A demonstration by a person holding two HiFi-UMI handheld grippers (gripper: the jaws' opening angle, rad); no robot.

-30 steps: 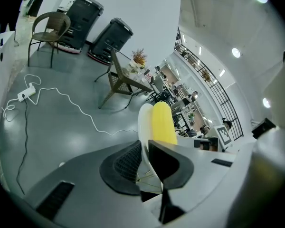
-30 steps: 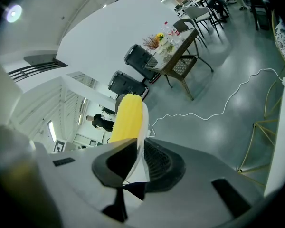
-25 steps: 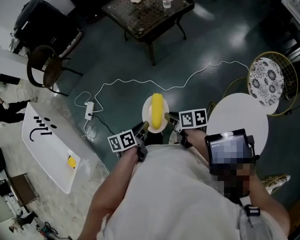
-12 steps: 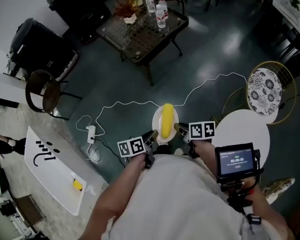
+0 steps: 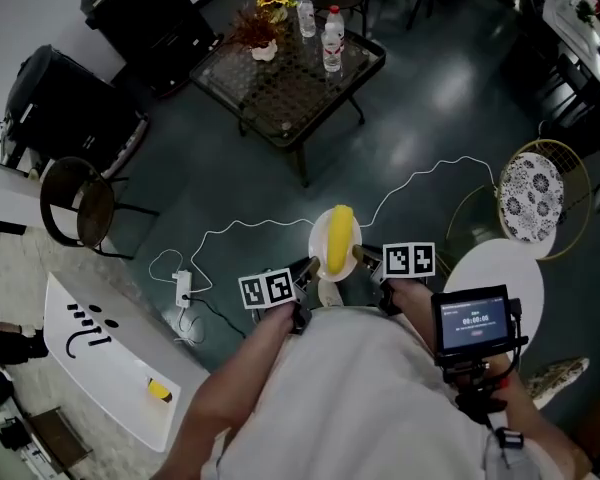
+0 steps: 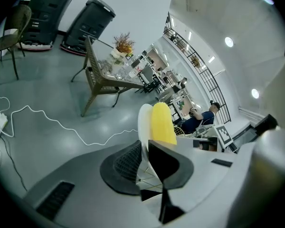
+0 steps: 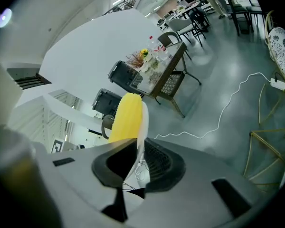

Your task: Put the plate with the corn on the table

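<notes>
A white plate (image 5: 321, 246) with a yellow corn cob (image 5: 338, 238) on it is held in the air above the dark floor. My left gripper (image 5: 306, 269) is shut on the plate's left rim and my right gripper (image 5: 361, 257) is shut on its right rim. In the left gripper view the plate (image 6: 143, 122) stands edge-on between the jaws with the corn (image 6: 162, 123) beside it. In the right gripper view the plate (image 7: 142, 120) and corn (image 7: 127, 117) show the same way. A dark glass-topped table (image 5: 285, 63) stands well ahead.
The table carries water bottles (image 5: 332, 41) and a flower pot (image 5: 263, 36). A white cable (image 5: 250, 226) runs across the floor to a power strip (image 5: 182, 288). A round white table (image 5: 505, 273) is at my right, a patterned chair (image 5: 529, 193) beyond it, a white counter (image 5: 100, 353) at left.
The view has shifted forward: the glass-topped table shows more fully and the plate with corn, still held by both grippers, sits slightly farther right.
</notes>
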